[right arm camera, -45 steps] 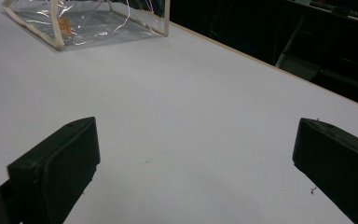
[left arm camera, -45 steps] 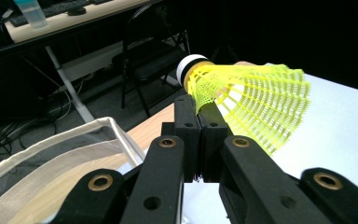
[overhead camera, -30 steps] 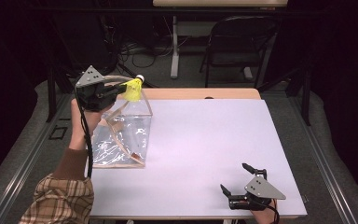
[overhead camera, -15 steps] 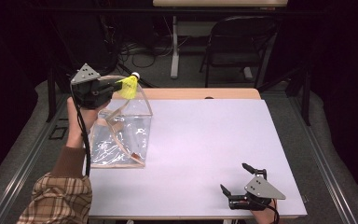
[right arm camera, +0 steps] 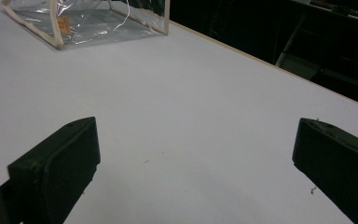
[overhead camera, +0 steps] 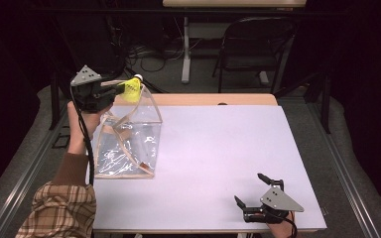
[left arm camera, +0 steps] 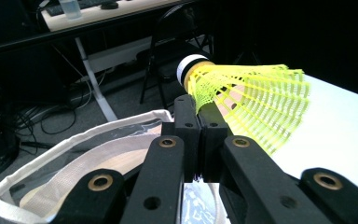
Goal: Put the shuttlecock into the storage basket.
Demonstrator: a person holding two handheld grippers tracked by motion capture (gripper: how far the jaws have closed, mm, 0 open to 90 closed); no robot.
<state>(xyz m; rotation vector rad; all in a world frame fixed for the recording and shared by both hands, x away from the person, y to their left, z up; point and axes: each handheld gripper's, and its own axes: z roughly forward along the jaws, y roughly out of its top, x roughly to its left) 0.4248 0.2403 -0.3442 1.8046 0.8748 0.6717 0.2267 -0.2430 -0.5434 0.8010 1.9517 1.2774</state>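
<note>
left gripper (overhead camera: pixel 113 85) clamps shuttlecock (overhead camera: pixel 131 88) | long axis level, cork away from gripper | right gripper (overhead camera: pixel 252 191) released

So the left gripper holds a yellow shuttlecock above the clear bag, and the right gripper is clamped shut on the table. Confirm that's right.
Not quite. The right gripper is open, not clamped shut: the right gripper view shows its jaws standing wide apart over the white table with nothing between them. The rest holds: the left gripper pinches the yellow shuttlecock above the clear bag.
</note>
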